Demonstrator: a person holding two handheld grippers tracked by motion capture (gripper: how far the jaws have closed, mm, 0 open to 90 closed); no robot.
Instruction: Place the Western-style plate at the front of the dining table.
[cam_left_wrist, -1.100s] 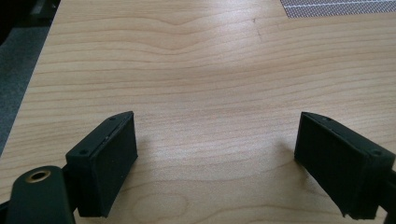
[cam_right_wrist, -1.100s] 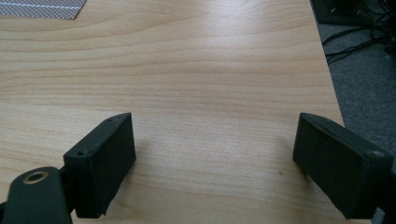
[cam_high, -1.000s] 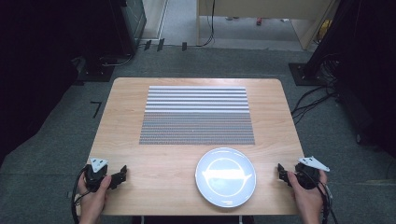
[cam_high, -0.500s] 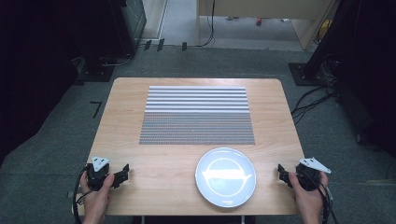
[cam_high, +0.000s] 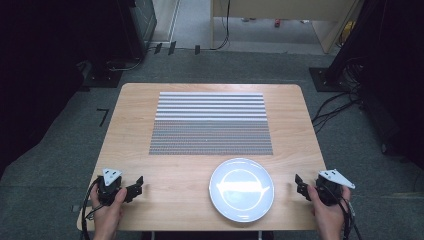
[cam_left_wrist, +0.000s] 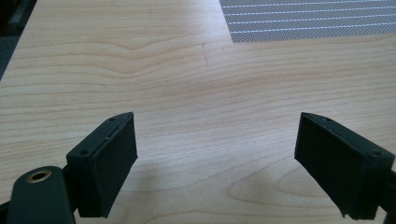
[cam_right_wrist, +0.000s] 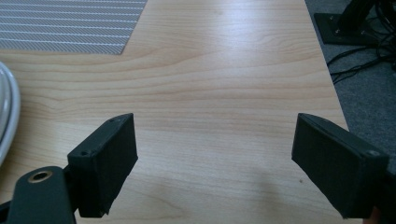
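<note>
Left tongs spread, empty, at the worktop's near left corner; right tongs likewise spread, empty, near right edge; white plate lies between them, just left of the right tongs, the nearer pair; striped mat beyond.

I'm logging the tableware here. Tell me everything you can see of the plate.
The plate is round, white and glossy, likely ceramic or plastic, with a raised rim around a shallow well that reflects light. It is empty and lies flat on the wooden table near its front edge, just below the striped mat. Neither gripper touches it.
</note>
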